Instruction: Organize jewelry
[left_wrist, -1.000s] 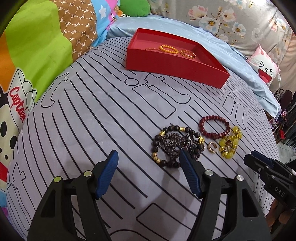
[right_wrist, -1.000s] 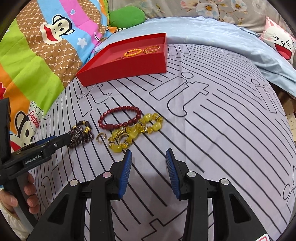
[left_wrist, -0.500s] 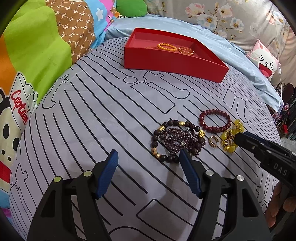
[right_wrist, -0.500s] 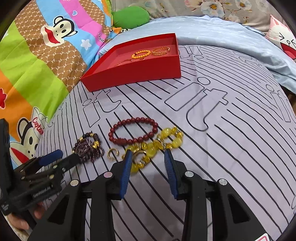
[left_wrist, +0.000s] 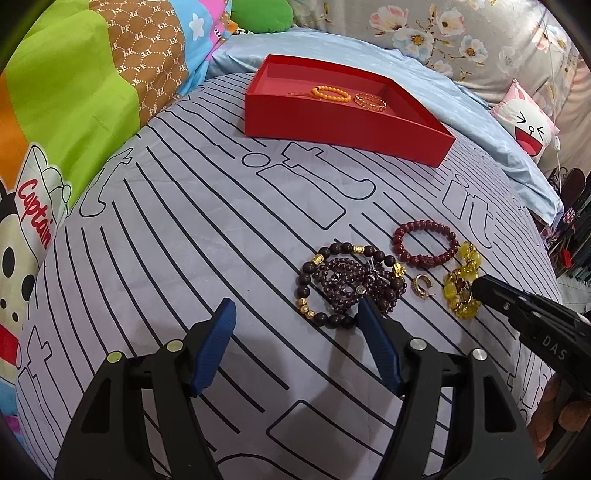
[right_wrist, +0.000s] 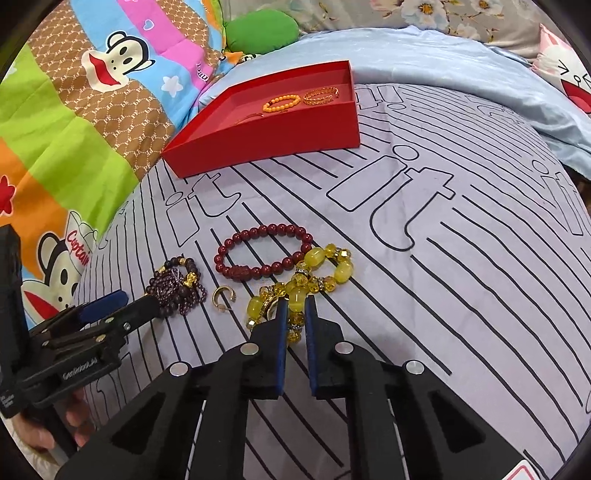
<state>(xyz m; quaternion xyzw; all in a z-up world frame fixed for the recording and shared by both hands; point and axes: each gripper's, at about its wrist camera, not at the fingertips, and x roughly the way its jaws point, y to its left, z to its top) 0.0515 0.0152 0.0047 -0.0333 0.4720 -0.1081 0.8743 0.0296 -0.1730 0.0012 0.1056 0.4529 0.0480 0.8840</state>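
Several bracelets lie on the striped grey bedspread: a dark bead pile with gold spacers (left_wrist: 347, 280) (right_wrist: 177, 284), a dark red bracelet (left_wrist: 424, 225) (right_wrist: 264, 230), a small gold ring (left_wrist: 423, 285) (right_wrist: 222, 297) and a yellow bead bracelet (left_wrist: 460, 291) (right_wrist: 332, 266). My right gripper (right_wrist: 296, 301) (left_wrist: 480, 286) is closing, and its pads pinch a bead of the yellow bracelet. My left gripper (left_wrist: 295, 306) (right_wrist: 136, 306) hangs open just short of the dark bead pile, holding nothing. At the back, a red tray (left_wrist: 351, 125) (right_wrist: 266, 147) holds an orange bracelet (left_wrist: 330, 93) (right_wrist: 281, 102) and a gold one (left_wrist: 370, 101) (right_wrist: 321, 95).
A colourful cartoon quilt (left_wrist: 74, 110) rises along the left. A light blue sheet (left_wrist: 369, 51) and a white cartoon pillow (left_wrist: 528, 125) lie behind the tray. The bed drops off at the right edge. A hand (right_wrist: 44, 428) holds the left gripper.
My right gripper moved forward over the yellow bracelet and its jaws came together on it. The left gripper stayed open in the same place.
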